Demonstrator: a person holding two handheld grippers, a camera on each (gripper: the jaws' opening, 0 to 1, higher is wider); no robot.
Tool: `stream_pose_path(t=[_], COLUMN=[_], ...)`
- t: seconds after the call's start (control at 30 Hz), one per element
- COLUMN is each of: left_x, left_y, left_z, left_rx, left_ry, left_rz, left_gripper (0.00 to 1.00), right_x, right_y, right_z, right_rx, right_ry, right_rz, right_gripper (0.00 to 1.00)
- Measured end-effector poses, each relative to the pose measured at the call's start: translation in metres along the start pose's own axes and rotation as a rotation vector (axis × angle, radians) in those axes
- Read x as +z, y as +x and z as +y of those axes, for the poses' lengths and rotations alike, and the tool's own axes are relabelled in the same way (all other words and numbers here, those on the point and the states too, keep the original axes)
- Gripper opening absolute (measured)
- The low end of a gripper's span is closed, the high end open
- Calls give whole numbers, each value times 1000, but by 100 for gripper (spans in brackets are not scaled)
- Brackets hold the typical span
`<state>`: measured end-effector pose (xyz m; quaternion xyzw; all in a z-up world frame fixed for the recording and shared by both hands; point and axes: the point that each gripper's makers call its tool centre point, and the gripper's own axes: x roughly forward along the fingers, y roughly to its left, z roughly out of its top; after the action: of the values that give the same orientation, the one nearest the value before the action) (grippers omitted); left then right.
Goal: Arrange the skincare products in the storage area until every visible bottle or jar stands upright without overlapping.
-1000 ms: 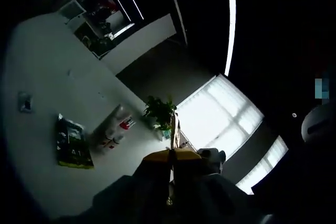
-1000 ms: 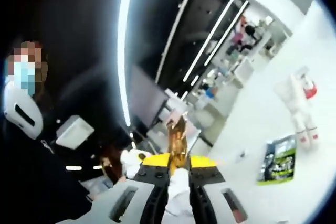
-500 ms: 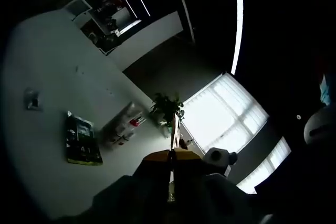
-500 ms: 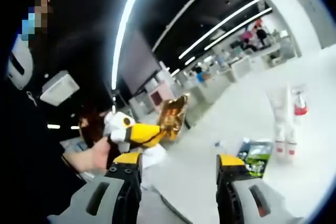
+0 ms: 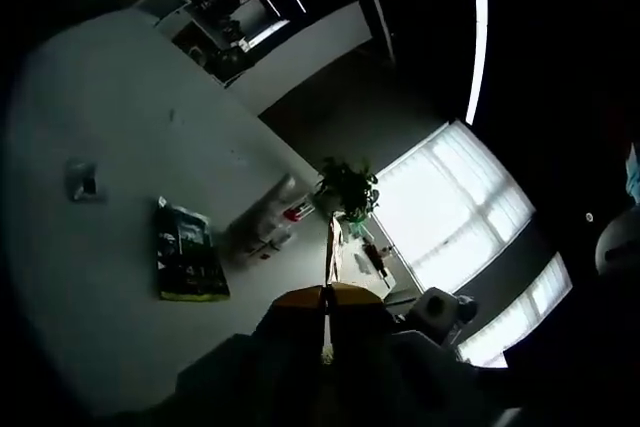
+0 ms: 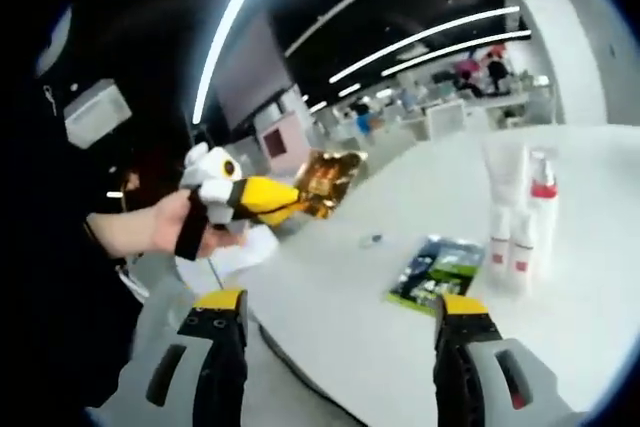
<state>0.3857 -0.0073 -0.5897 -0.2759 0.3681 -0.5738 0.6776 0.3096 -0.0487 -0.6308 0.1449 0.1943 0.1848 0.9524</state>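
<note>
An open-plan office: ceiling light strips (image 6: 420,39), blinded windows (image 5: 455,202), a potted plant (image 5: 347,190), distant workstations (image 6: 440,112), a broad white desk (image 6: 400,327).

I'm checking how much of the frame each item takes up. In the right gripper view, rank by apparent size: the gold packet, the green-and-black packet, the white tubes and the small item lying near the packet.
1. white tubes, standing as a group
2. green-and-black packet and gold packet, too close to rank; the gold one is held in the air by the left hand-held gripper, so nearness may mislead
3. small item

No lettering on the packet (image 6: 437,273) or bottles (image 6: 519,215) is legible.
</note>
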Motion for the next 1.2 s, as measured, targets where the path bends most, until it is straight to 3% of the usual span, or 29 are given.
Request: stream_pose_path(t=[0.2, 0.3, 0.47, 0.6, 0.83, 0.97, 1.2], left_x=[4, 9, 14, 19, 32, 32, 35], left_y=[5, 7, 9, 12, 27, 35, 42], left_z=[14, 22, 38, 53, 92, 120, 161], left_rx=[22, 35, 70, 96, 140, 182, 238], left_ry=[-10, -9, 12, 6, -47, -71, -116], left_rz=[8, 10, 25, 31, 22, 41, 61], left_gripper=[0, 0, 0, 0, 0, 0, 0], right_x=[0, 2, -7, 0, -6, -4, -9], right_y=[-5, -12, -17, -16, -15, -17, -13], right_z=[-11, -13, -28, -35, -37, -40, -37], right_rx=[-52, -37, -102, -147, -166, -180, -192], right_ry=[-93, -54, -50, -69, -101, -89, -172], right_rz=[37, 37, 56, 26, 62, 50, 93], right_gripper=[77, 79, 76, 71, 70, 70, 68])
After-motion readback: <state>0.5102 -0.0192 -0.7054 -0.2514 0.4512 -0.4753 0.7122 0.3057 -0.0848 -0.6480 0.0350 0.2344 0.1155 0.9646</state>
